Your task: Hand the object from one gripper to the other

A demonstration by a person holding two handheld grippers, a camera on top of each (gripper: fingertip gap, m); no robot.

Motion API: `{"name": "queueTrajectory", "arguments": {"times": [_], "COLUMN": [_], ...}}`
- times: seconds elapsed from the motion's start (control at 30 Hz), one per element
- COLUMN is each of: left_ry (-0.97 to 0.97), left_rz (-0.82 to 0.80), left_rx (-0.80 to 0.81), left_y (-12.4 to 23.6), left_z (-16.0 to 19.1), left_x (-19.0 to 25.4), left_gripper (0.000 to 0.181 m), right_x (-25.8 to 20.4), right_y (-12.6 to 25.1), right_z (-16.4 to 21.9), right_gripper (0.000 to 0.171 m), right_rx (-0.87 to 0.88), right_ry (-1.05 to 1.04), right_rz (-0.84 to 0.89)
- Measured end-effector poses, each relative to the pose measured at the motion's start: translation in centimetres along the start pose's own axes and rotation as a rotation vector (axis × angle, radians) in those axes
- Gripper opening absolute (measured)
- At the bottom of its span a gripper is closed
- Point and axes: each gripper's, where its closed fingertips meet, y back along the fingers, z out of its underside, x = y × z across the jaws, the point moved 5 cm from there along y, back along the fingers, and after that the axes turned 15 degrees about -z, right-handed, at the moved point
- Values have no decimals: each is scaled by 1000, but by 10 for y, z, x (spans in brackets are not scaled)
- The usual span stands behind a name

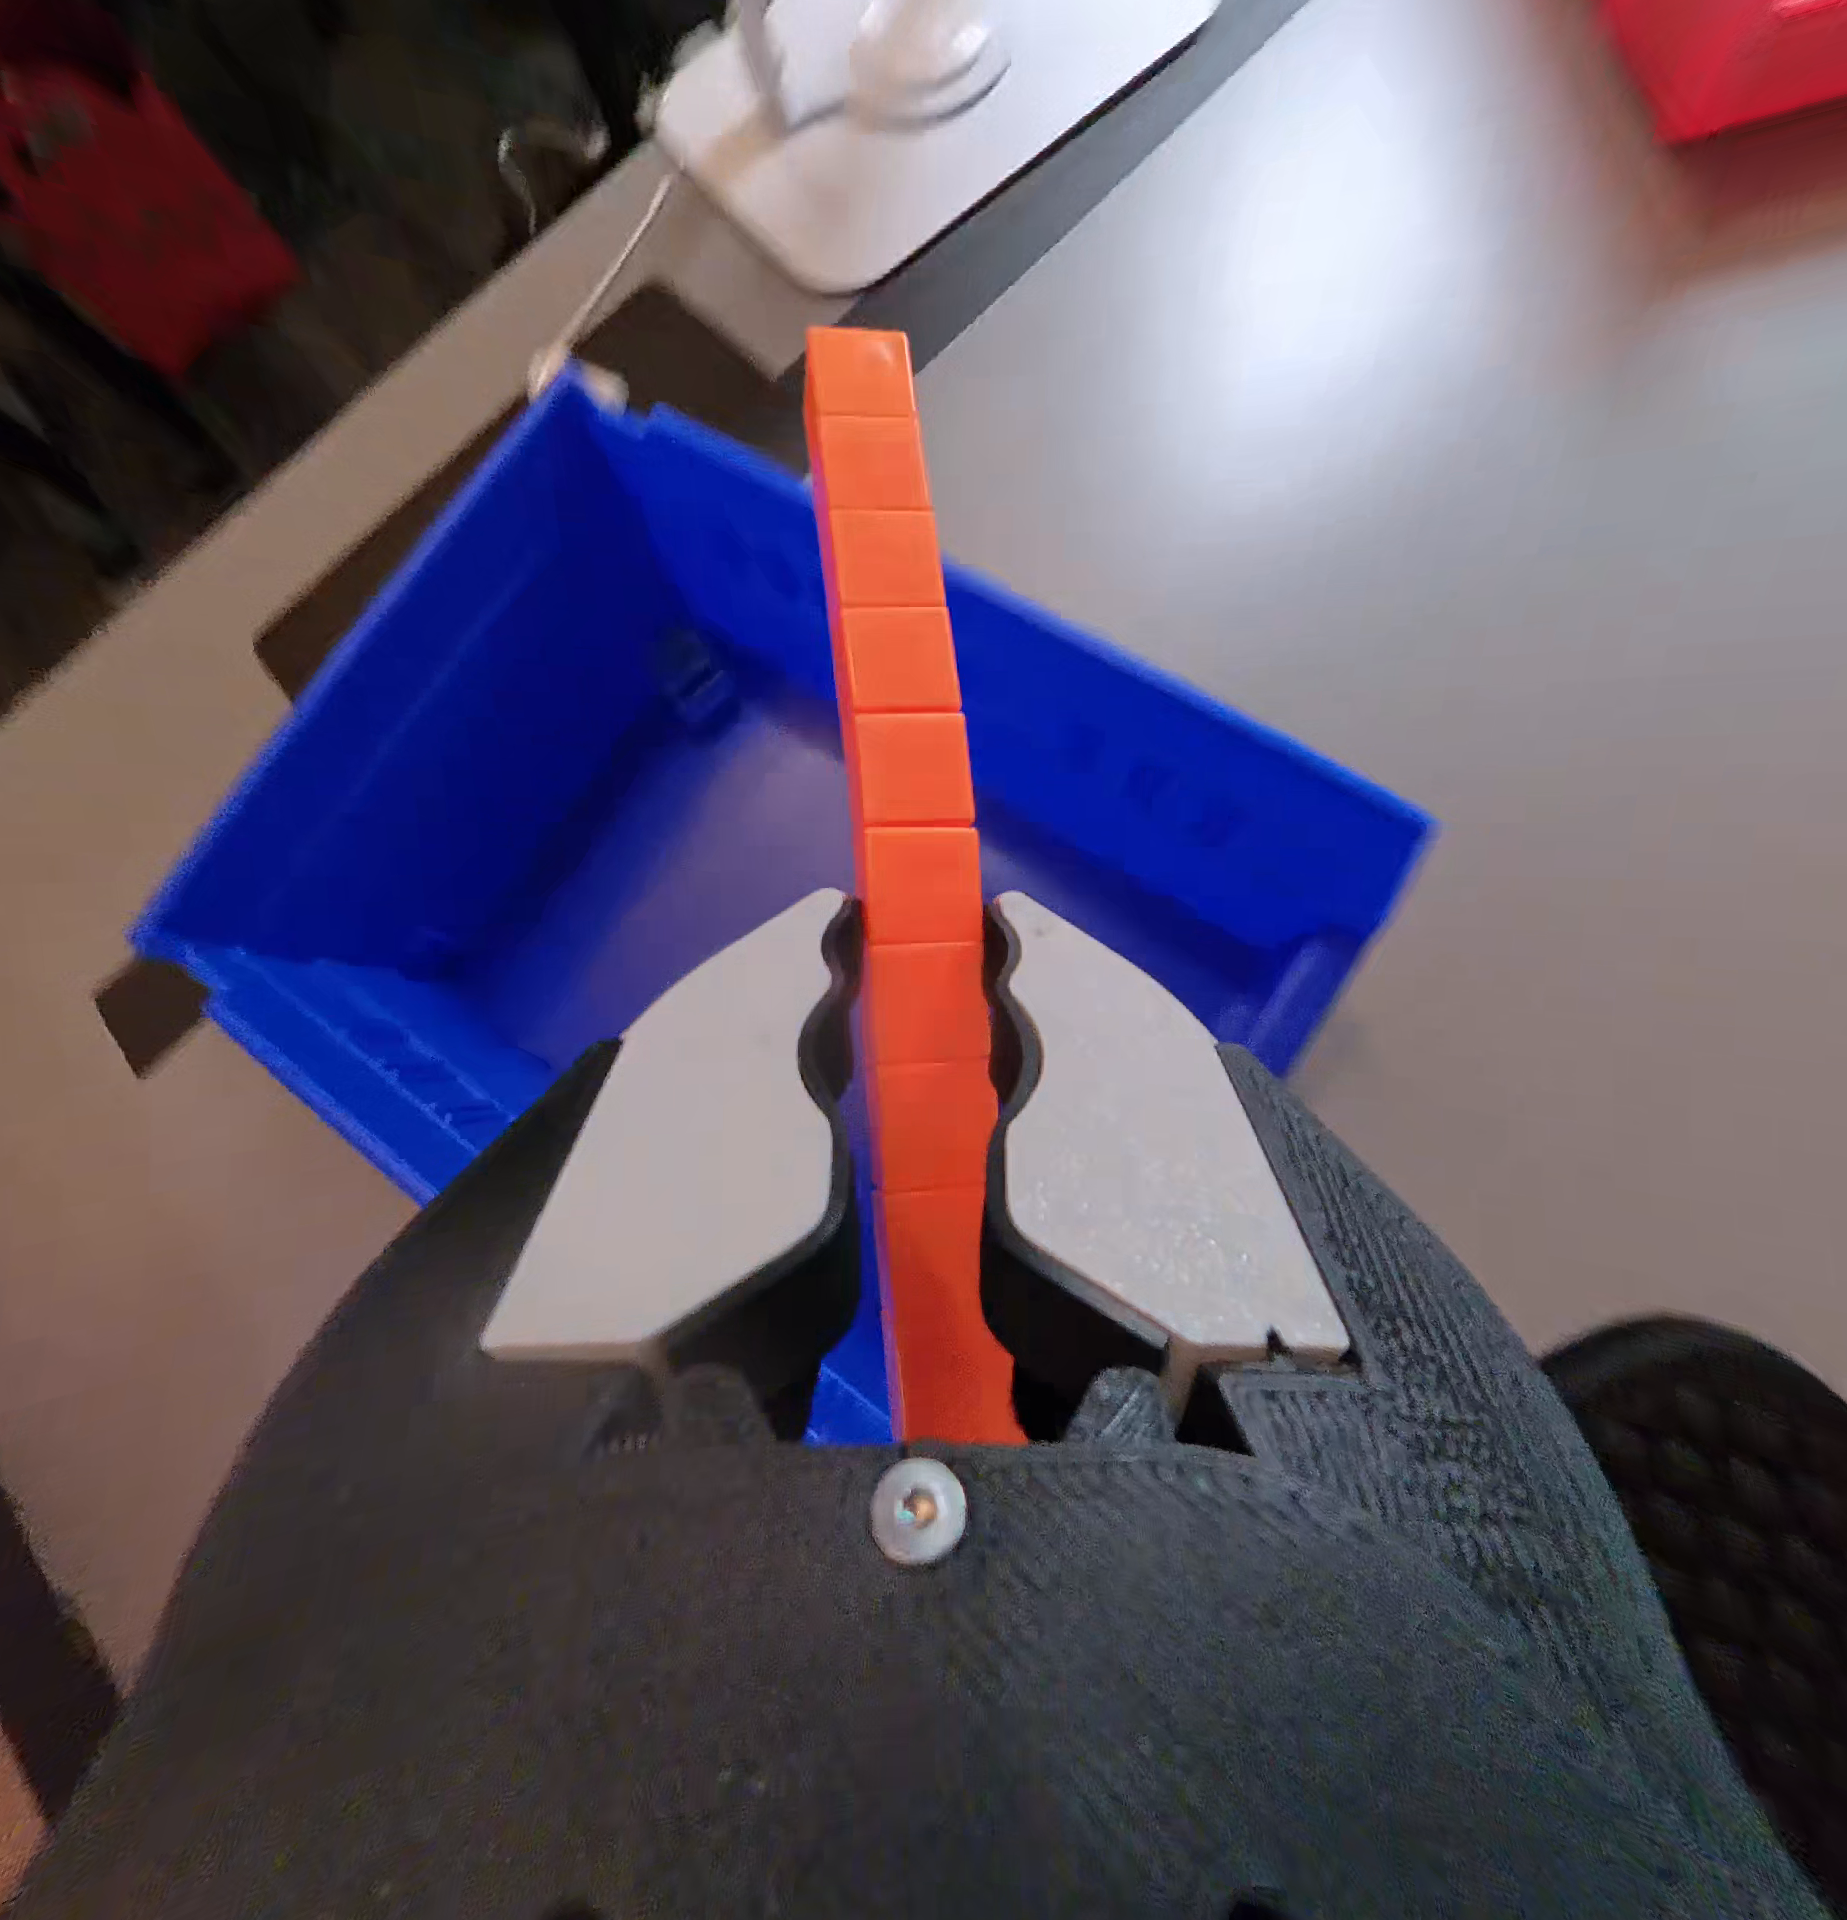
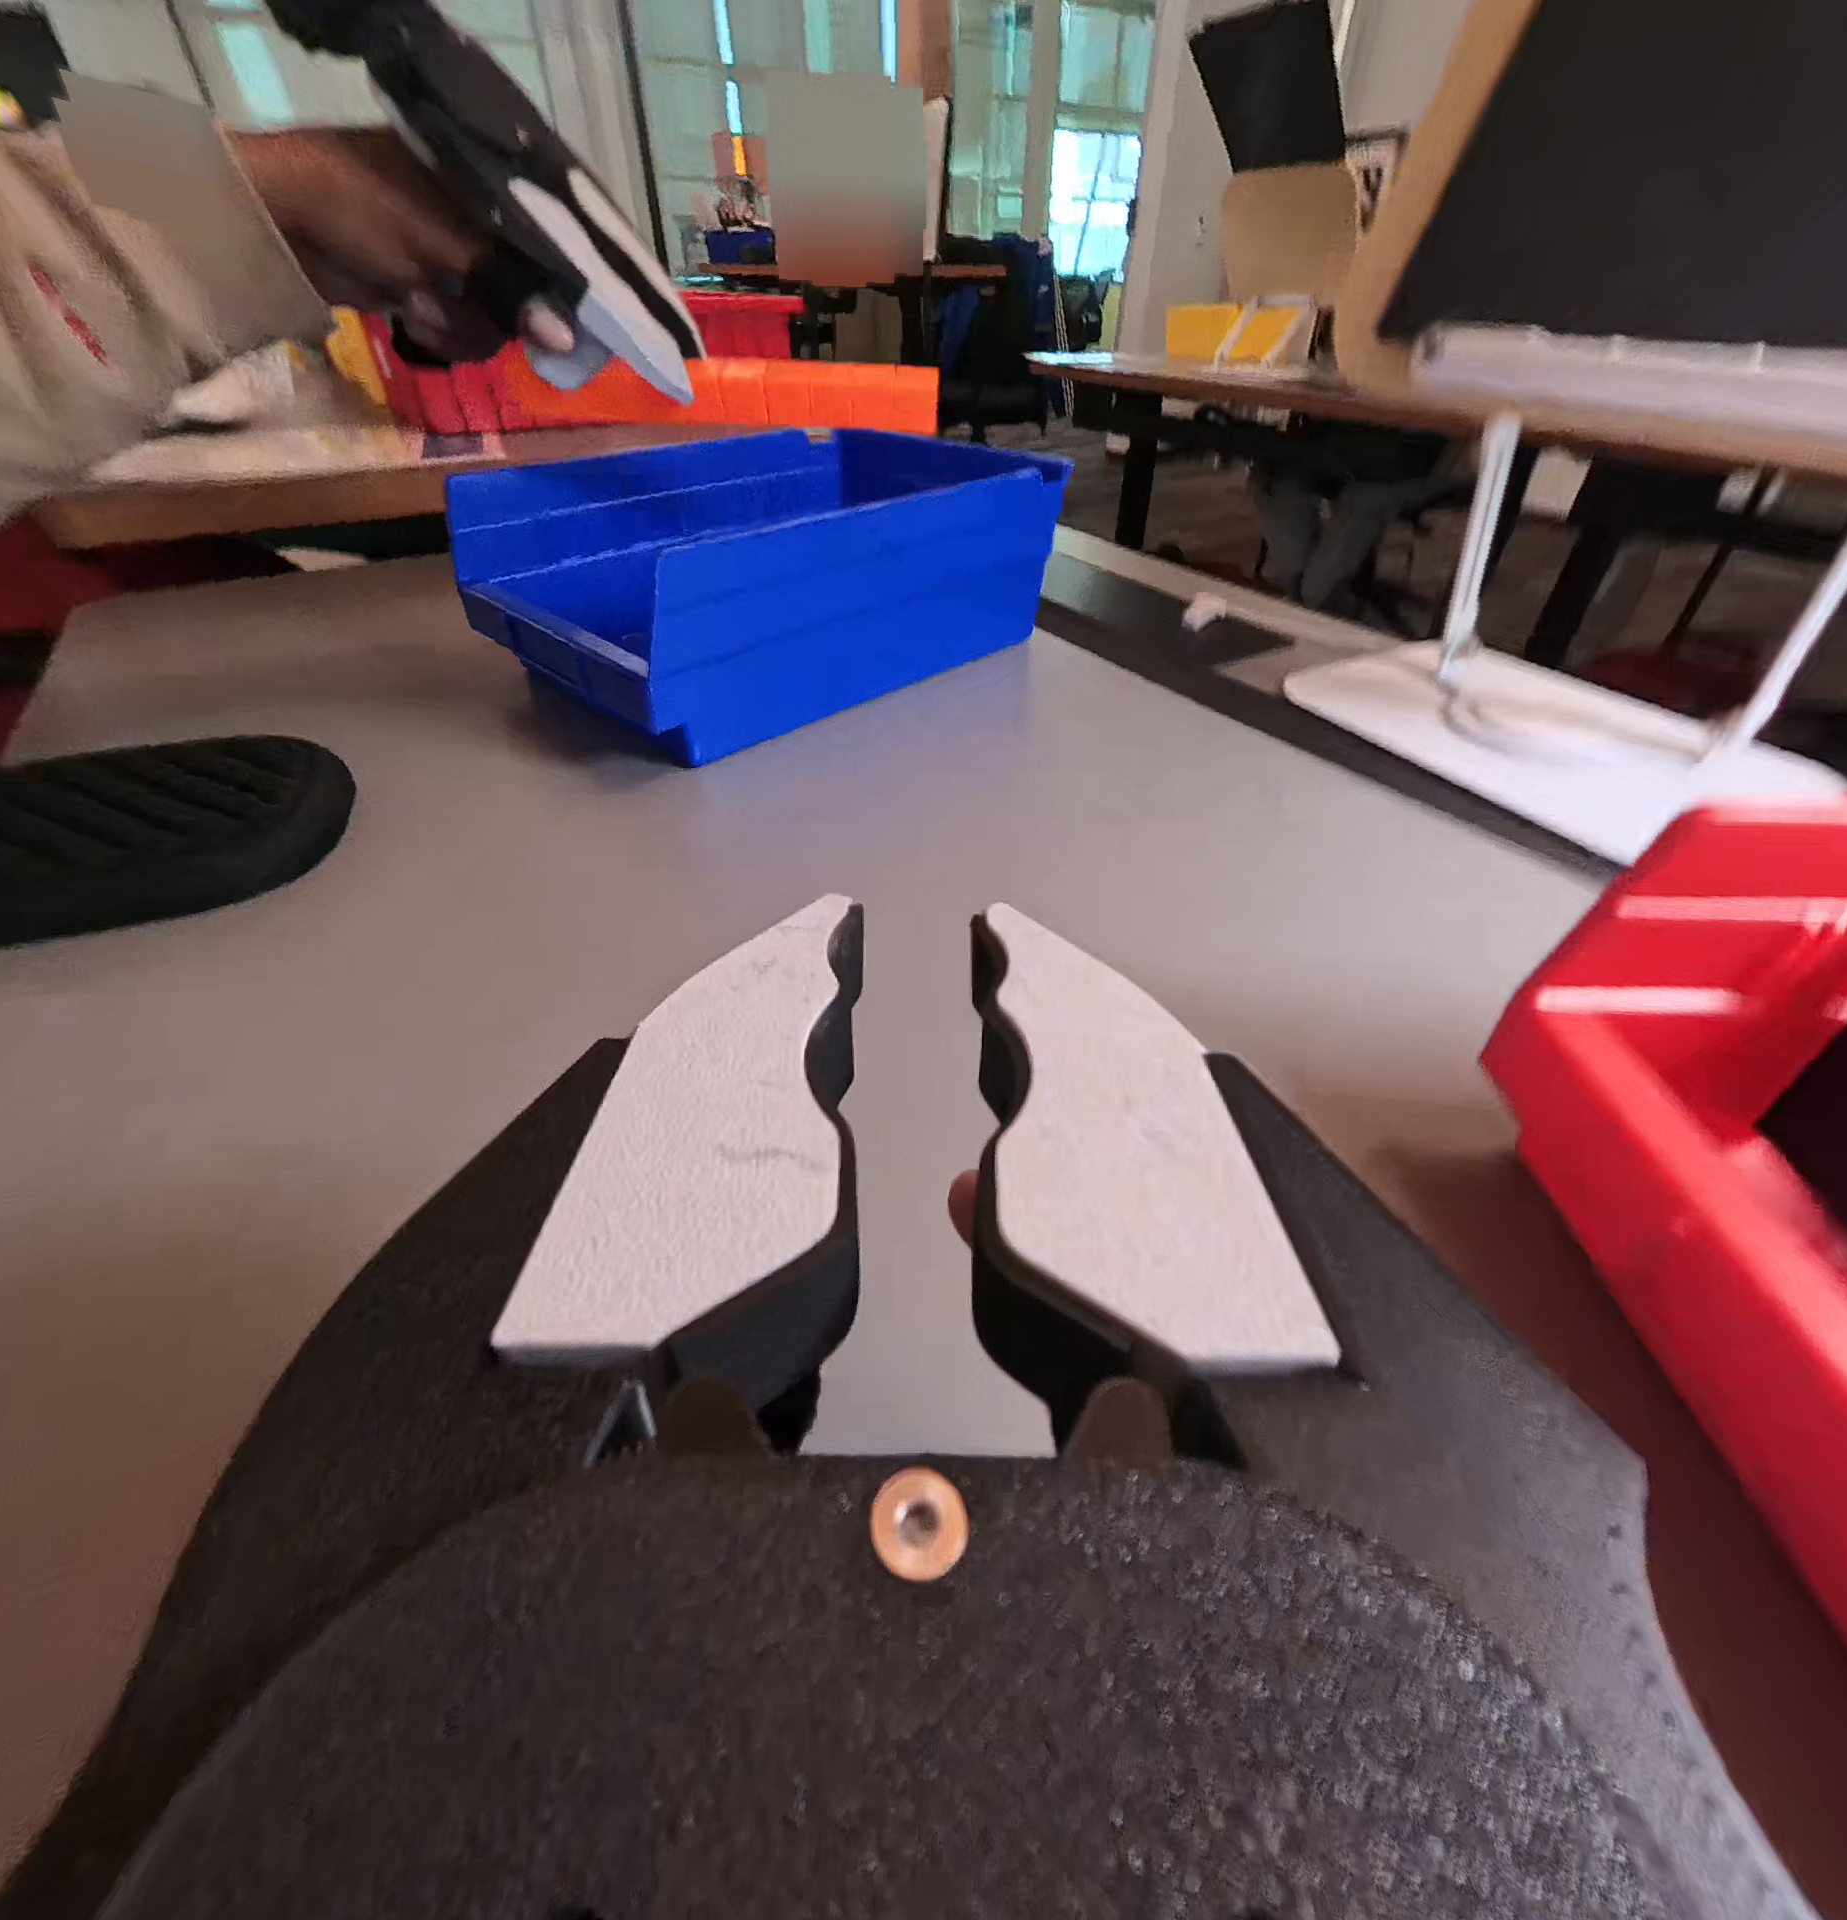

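in our left wrist view, the left gripper (image 1: pixel 921 914) has its fingers (image 1: pixel 1137 1132) closed tight on an orange bar of joined cubes (image 1: pixel 903 665), which runs between them and sticks out toward 12 o'clock. under the bar sits an open blue bin (image 1: pixel 462 790) on the grey counter (image 1: pixel 1418 540); from here we look down into its bare inside. a white stand base (image 1: pixel 898 177) lies at 12 o'clock, and a red bin's corner (image 1: pixel 1750 73) shows at 1 o'clock.

our right wrist view gives what that one cannot: the left gripper (image 2: pixel 680 390) seen from outside at 11 o'clock, held in a person's hand (image 2: pixel 399 260) above the blue bin (image 2: pixel 794 613), with the orange bar (image 2: pixel 794 395) lying level and clear of the bin's rim. here the right gripper (image 2: pixel 914 925) hangs low over the counter (image 2: pixel 586 883), its fingers (image 2: pixel 711 1143) parted a little with only bare counter between them, holding nothing. the red bin (image 2: pixel 1667 1091) is just beside it at 3 o'clock, and a black padded thing (image 2: pixel 140 831) rests at 9 o'clock.
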Motion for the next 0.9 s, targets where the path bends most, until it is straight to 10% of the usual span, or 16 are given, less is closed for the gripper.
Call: {"name": "queueTrajectory", "arguments": {"times": [0.03,0.3,0.47,0.53,0.8,0.9], "left_ry": [-45,-328,-325,-313,-227,-201], "left_rz": [16,505,774,839,904,925], "left_rx": [43,260,270,257,283,295], "left_y": [16,71,45,34,17,14], "left_z": [-6,-21,-13,-13,-21,-23], "left_x": [8,172,247,262,256,258], "left_gripper": [23,22,22,22,22,22], "right_x": [-4,-31,-59,-68,-47,-50], "right_y": [-1,-31,-38,-39,-29,-33], "right_z": [-7,-49,-37,-28,-13,-10], "right_gripper": [20,61,51,20,51,24], "right_rx": [-12,-23,-32,-54,-132,-120], "right_ry": [77,210,145,147,65,48], "right_rz": [-15,-310,-511,-549,-525,-544]}}
